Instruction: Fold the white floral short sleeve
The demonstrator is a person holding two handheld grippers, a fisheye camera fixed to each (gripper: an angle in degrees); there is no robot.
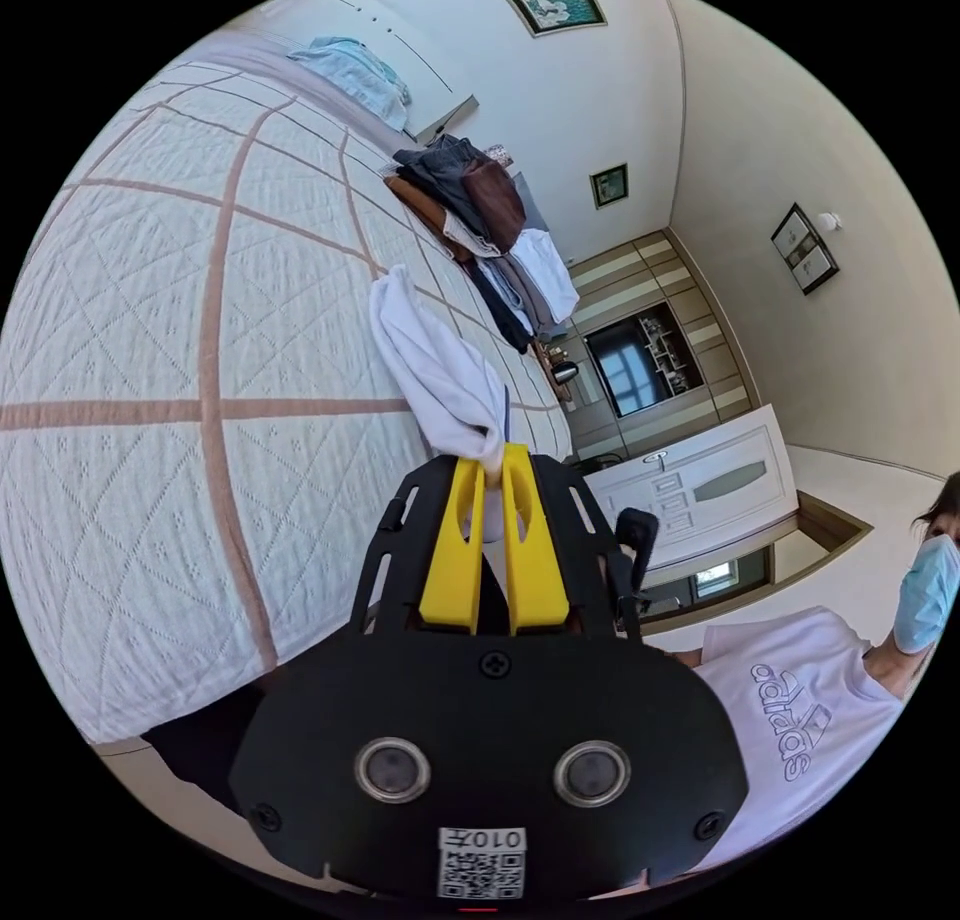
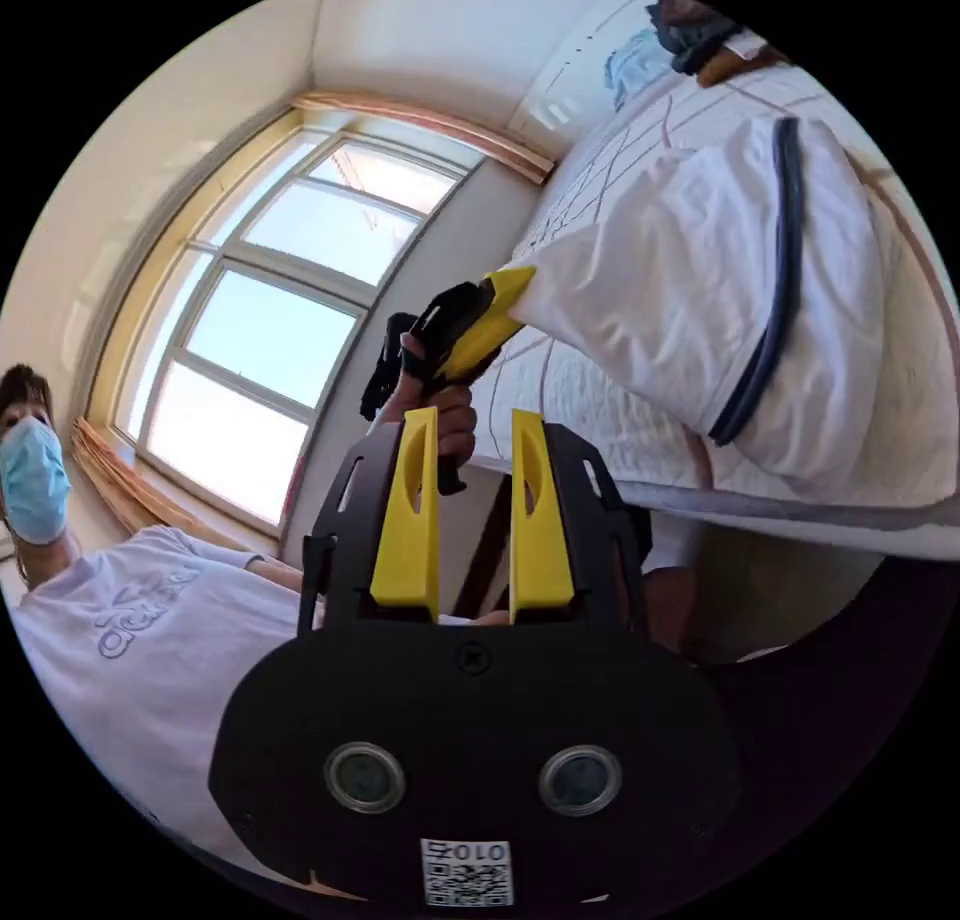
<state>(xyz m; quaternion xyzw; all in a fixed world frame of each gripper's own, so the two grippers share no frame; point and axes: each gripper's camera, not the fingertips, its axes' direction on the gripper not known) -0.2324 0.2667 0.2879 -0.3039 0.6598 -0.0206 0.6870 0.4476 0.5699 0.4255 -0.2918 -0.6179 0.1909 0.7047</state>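
The white short sleeve garment (image 2: 680, 290), with a dark blue trim band, lies over the edge of the bed and is lifted at one corner. My left gripper (image 1: 490, 457) is shut on that corner, and the cloth (image 1: 430, 360) trails from its yellow jaws back onto the quilt. In the right gripper view the left gripper (image 2: 503, 288), held by a hand, pinches the garment's pointed corner. My right gripper (image 2: 475, 425) hangs open off the side of the bed, below the garment, with nothing between its jaws.
The bed carries a white quilt (image 1: 150, 360) with tan lines. A pile of dark and white clothes (image 1: 470, 200) sits on its far side, and a light blue cloth (image 1: 355, 70) beyond. A person in a white T-shirt (image 2: 130, 640) stands by the window (image 2: 270, 330).
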